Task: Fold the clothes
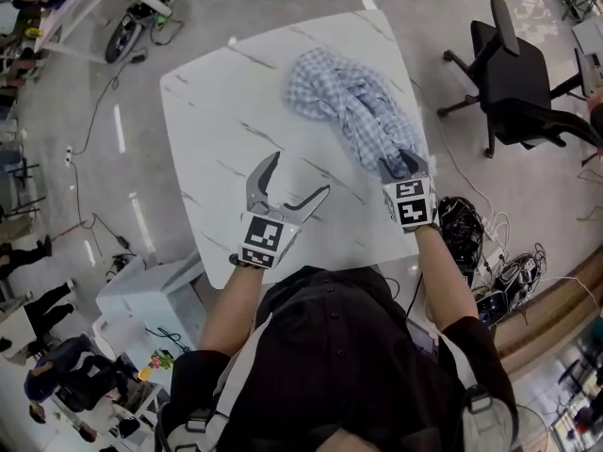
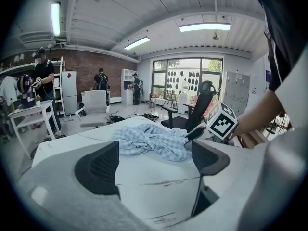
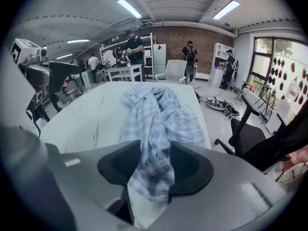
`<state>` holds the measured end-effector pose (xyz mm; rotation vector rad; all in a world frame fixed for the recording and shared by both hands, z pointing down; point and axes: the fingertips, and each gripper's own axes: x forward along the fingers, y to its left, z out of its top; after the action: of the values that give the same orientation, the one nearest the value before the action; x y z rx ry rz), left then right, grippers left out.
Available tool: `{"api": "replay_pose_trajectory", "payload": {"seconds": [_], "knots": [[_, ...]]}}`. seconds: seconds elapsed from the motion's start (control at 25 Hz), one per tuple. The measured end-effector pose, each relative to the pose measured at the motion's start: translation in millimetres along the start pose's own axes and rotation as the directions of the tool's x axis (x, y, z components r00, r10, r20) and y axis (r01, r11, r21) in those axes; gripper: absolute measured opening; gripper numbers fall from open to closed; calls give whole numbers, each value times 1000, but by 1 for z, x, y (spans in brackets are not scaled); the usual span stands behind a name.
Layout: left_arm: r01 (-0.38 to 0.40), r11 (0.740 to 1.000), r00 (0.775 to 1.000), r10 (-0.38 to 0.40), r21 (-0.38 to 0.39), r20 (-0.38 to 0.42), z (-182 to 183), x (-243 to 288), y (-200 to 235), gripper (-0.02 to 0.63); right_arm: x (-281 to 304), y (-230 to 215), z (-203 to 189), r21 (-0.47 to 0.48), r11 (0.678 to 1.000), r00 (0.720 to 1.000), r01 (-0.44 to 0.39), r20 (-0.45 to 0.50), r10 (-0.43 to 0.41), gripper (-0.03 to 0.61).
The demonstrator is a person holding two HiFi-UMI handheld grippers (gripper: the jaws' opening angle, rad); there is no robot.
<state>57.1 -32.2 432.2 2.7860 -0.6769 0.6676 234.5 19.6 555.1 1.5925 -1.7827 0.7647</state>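
A crumpled blue-and-white checked shirt [image 1: 349,102] [image 2: 149,141] [image 3: 154,114] lies on the right half of the white marble-look table [image 1: 217,111] [image 2: 144,186] [image 3: 91,114]. My right gripper [image 1: 401,161] [image 3: 154,165] points down at the shirt's near end. Its jaws are partly apart and the cloth's hem lies between them, not visibly pinched. My left gripper [image 1: 300,172] [image 2: 154,162] hovers over bare tabletop left of the shirt, jaws wide open with nothing between them.
A black office chair [image 1: 513,83] [image 2: 199,105] stands to the right of the table. Cables [image 1: 471,234] are tangled on the floor by the table's near right corner. A white cabinet [image 1: 141,295] sits at the near left. People stand at benches in the background.
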Motion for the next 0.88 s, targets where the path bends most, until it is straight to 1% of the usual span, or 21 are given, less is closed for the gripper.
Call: {"api": "replay_pose_trajectory", "payload": {"seconds": [0.04,0.16,0.24,0.36,0.52,0.64,0.88], "knots": [[-2,1000,1000,2,-2,0,-1,-1,2,483,1,-1,-1,7,1000,1000,10,-9,-10,167],[-8,1000,1000,8,-8,-1,-4,-6,6,483,1,-2,0,24,999,1000,29,-11,-28,81],[-9,1000,1000,9,-11,-4,-8,-7,9,482,-2,3,6,32,999,1000,19,1,-19,44],[-4,1000,1000,4,-16,-8,-10,-8,7,480,-11,16,17,32,999,999,-17,31,16,31],[-3,1000,1000,3,-20,0,-8,-14,3,476,-22,39,36,2,997,994,-77,76,76,31],[-11,1000,1000,11,-22,-3,-13,-22,6,462,-28,61,51,-27,992,987,-124,99,126,31],[-46,998,999,45,-49,-9,-30,-43,16,460,-34,103,80,-86,976,968,-202,136,212,29]]}}
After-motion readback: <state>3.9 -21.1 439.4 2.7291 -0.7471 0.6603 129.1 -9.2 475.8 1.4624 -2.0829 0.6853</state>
